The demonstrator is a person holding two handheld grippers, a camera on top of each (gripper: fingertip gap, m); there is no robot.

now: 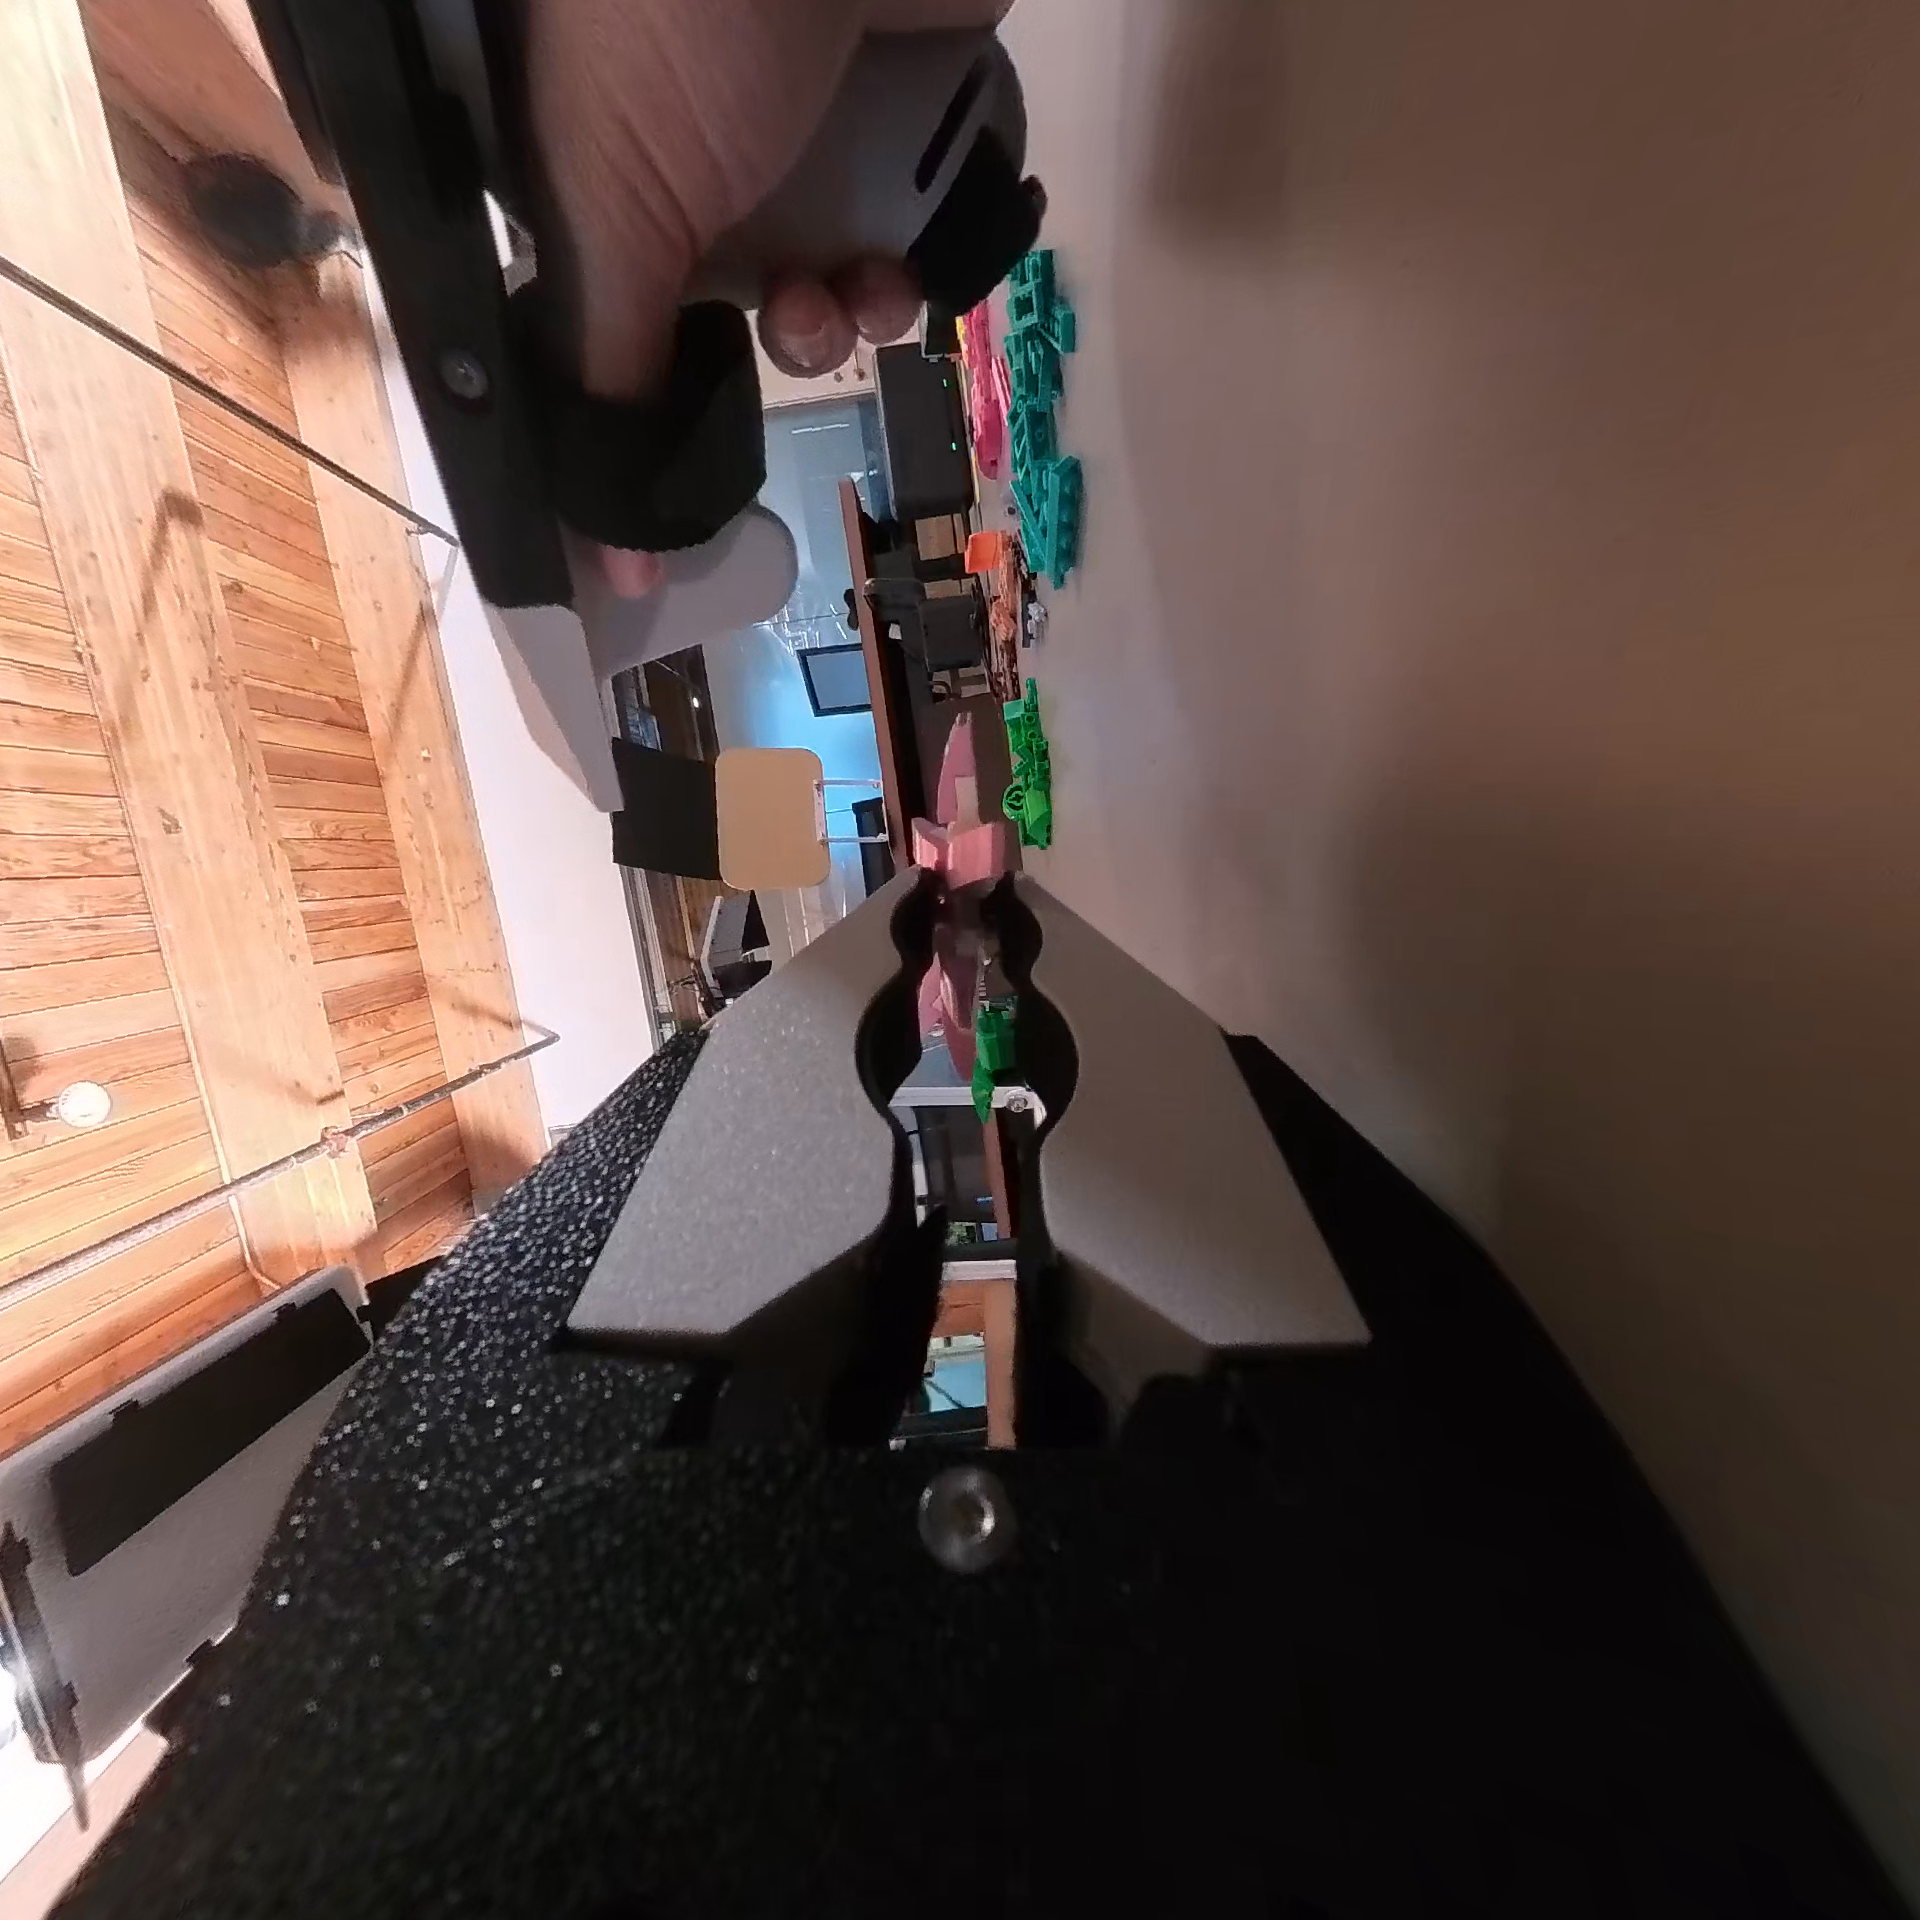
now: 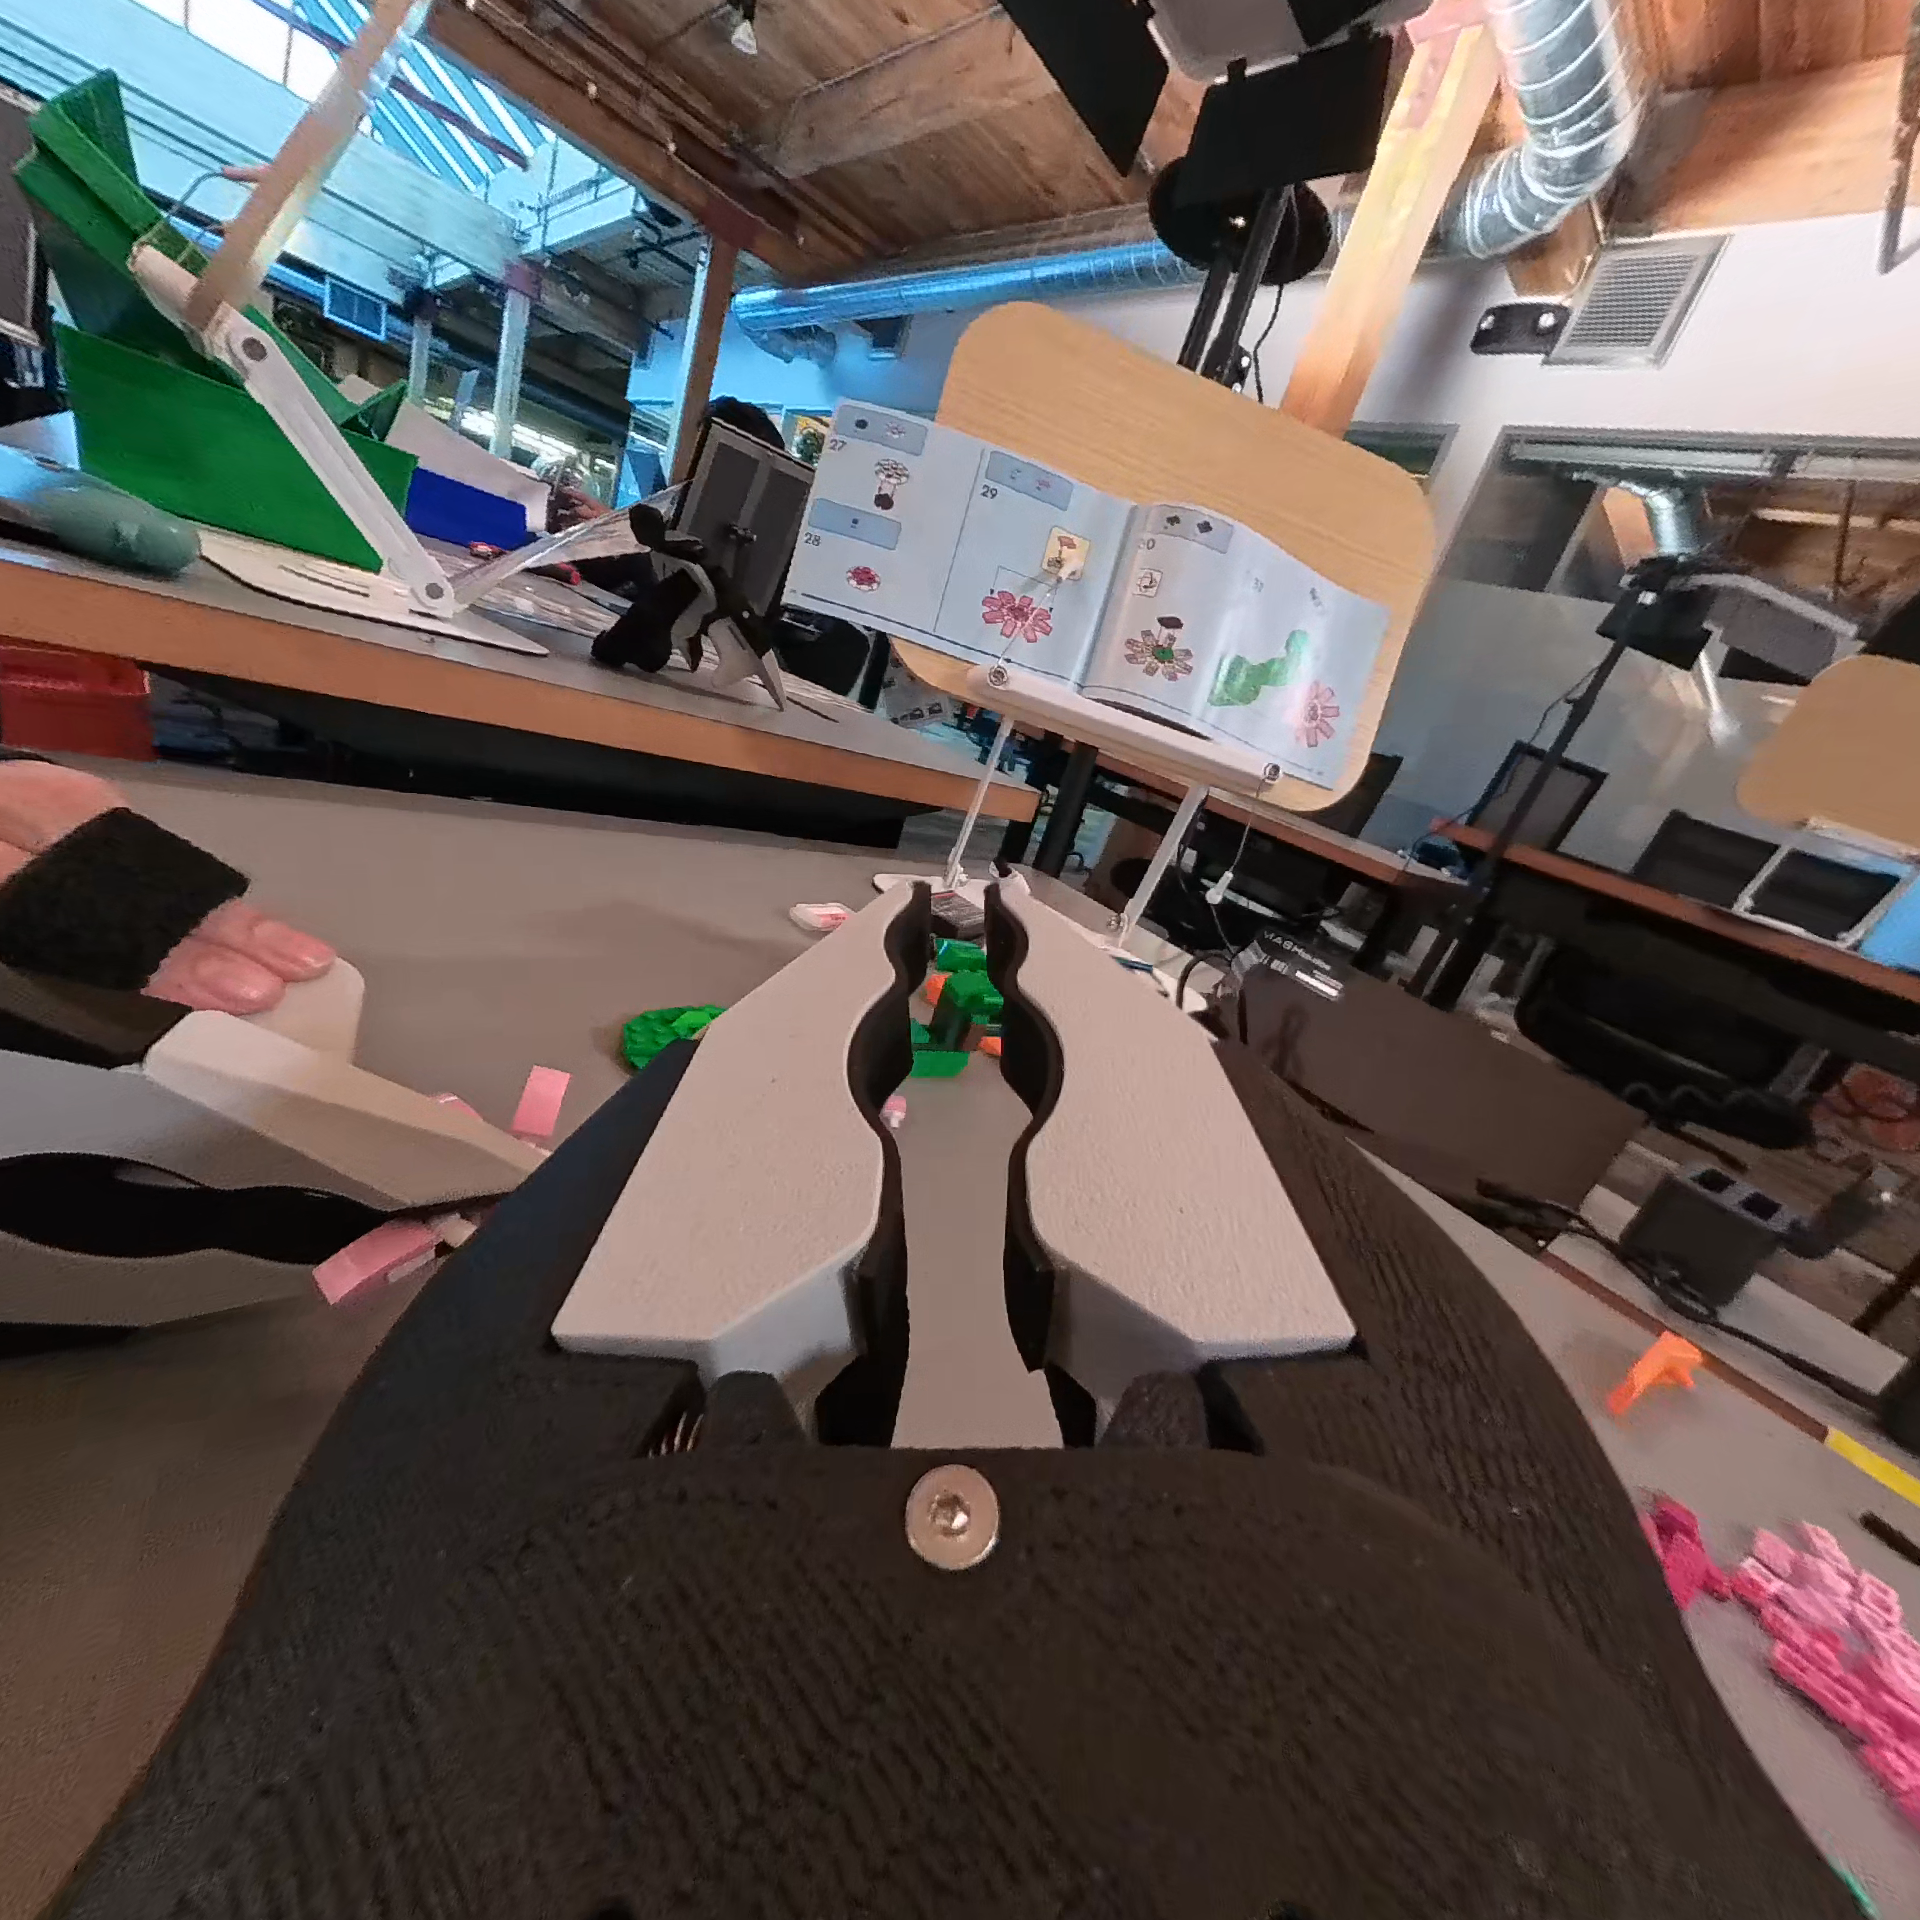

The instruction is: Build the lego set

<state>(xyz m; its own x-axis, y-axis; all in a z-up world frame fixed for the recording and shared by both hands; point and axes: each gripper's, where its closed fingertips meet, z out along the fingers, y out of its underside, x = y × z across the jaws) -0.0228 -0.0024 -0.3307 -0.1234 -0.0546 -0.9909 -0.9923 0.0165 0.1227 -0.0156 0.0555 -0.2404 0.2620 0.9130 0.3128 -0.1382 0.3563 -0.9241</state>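
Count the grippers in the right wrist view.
3. The right gripper fills the centre; the left gripper, clamping a pink piece, sits at left; a third gripper lies on the far table. Others may be hidden.

The left gripper (image 1: 961, 883) pinches a pink lego piece (image 1: 961, 852) just beside the bright green bricks (image 1: 1029, 774) on the counter (image 1: 1455, 623); teal bricks (image 1: 1044, 416) lie beyond them.
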